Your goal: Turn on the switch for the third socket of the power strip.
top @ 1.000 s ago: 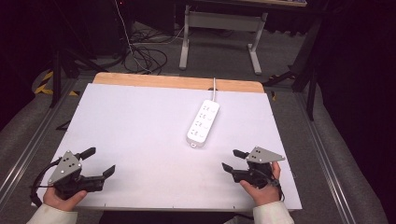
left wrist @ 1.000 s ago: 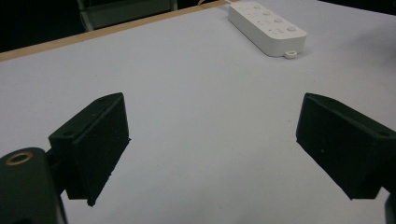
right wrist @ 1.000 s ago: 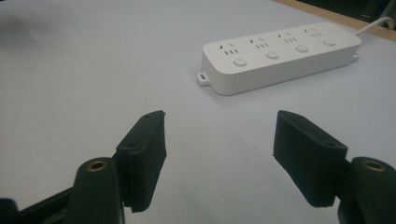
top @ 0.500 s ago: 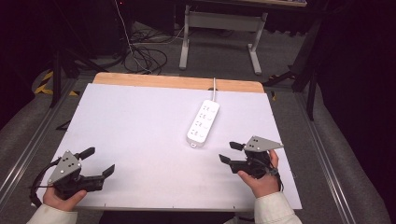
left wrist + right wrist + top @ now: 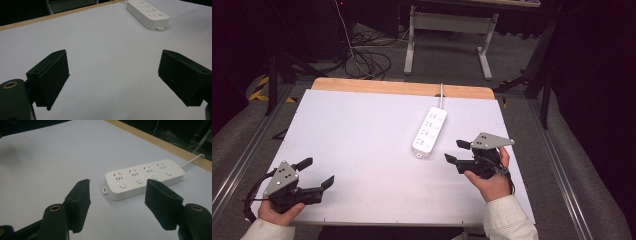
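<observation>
A white power strip (image 5: 430,131) with several sockets and push buttons lies on the white table top (image 5: 362,135), right of centre, its cord running off the far edge. My right gripper (image 5: 458,151) hovers just right of the strip's near end, jaws open and empty, pointing left toward it. From the right gripper view the strip (image 5: 145,178) lies close ahead between the two black jaws (image 5: 117,205). My left gripper (image 5: 317,172) rests at the near left corner, open and empty. Far off in the left gripper view, the strip (image 5: 147,13) sits beyond the wide-apart jaws (image 5: 113,83).
A wooden strip (image 5: 402,88) edges the table's far side. Behind it stand a desk frame (image 5: 447,30) and loose cables (image 5: 362,60) on the floor. Metal rails (image 5: 557,165) run along both sides of the table.
My right gripper has risen and moved up the picture toward the power strip's near end. The left gripper has stayed where it was.
</observation>
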Motion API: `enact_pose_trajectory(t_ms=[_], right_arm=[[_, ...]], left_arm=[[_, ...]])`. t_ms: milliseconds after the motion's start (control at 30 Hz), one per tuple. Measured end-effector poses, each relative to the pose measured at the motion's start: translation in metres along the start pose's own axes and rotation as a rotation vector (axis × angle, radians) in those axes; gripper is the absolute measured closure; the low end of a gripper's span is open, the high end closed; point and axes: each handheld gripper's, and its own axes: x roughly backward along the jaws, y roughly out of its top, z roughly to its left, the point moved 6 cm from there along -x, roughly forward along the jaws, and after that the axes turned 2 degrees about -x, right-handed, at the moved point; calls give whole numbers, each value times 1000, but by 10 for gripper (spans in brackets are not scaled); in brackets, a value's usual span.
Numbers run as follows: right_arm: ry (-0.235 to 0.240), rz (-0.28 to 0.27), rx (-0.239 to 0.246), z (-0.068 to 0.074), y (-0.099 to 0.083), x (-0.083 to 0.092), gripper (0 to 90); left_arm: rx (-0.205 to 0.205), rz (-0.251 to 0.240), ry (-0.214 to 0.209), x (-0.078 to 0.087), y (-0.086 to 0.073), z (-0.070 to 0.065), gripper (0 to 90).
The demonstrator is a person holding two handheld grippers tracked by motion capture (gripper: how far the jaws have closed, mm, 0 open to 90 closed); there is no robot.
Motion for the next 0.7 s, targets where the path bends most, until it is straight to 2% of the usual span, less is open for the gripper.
enact_pose_trajectory(t_ms=[333,700], right_arm=[[-18,15,35,-7,22,-8,374],[-16,25,29,-18,39,-22,381]], left_arm=[[1,1,-2,0,0,0,105],[-3,1,-4,0,0,0,105]])
